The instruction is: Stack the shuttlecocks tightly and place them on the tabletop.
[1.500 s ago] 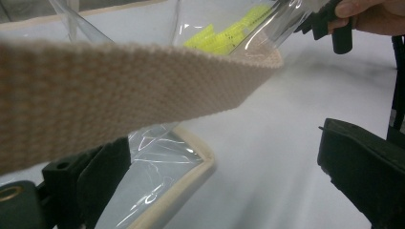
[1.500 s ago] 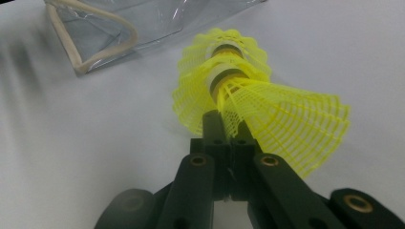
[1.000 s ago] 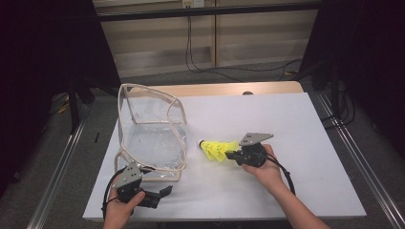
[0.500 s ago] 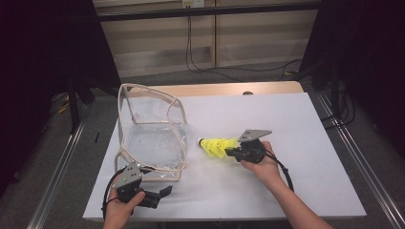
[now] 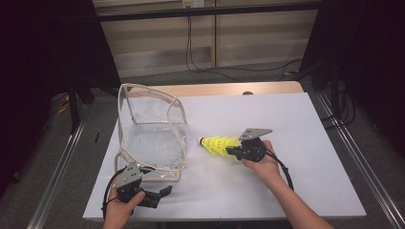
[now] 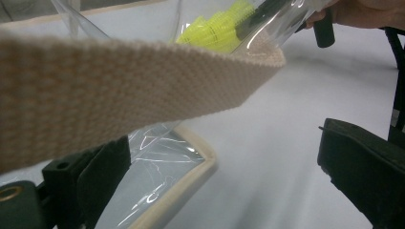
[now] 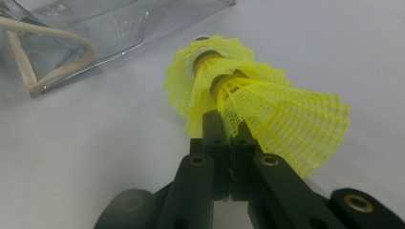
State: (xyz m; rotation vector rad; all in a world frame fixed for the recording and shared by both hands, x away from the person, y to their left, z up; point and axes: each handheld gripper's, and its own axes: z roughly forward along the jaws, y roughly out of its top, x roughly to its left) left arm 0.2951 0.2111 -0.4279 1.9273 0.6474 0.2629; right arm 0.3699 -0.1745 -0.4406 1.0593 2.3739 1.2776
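A stack of yellow plastic shuttlecocks (image 5: 219, 144) lies level just above the white table (image 5: 305, 119), cork end toward a clear plastic bag (image 5: 153, 138) with beige trim. My right gripper (image 5: 232, 151) is shut on the skirt of the hindmost one. In the right gripper view the jaws of the right gripper (image 7: 228, 129) pinch the yellow mesh of the shuttlecocks (image 7: 267, 100). My left gripper (image 5: 164, 192) rests at the table's near left edge beside the bag's near corner, jaws wide apart. In the left gripper view a beige strap (image 6: 119, 86) crosses above the open left gripper (image 6: 222, 143).
The bag stands open at the table's left half, its mouth facing right toward the shuttlecocks. A wooden board edge (image 5: 267, 88) lies along the table's far side. Dark frames and metal rails (image 5: 353, 157) flank the table.
The right gripper with the shuttlecocks has shifted slightly away from the near edge. The left hand has stayed still.
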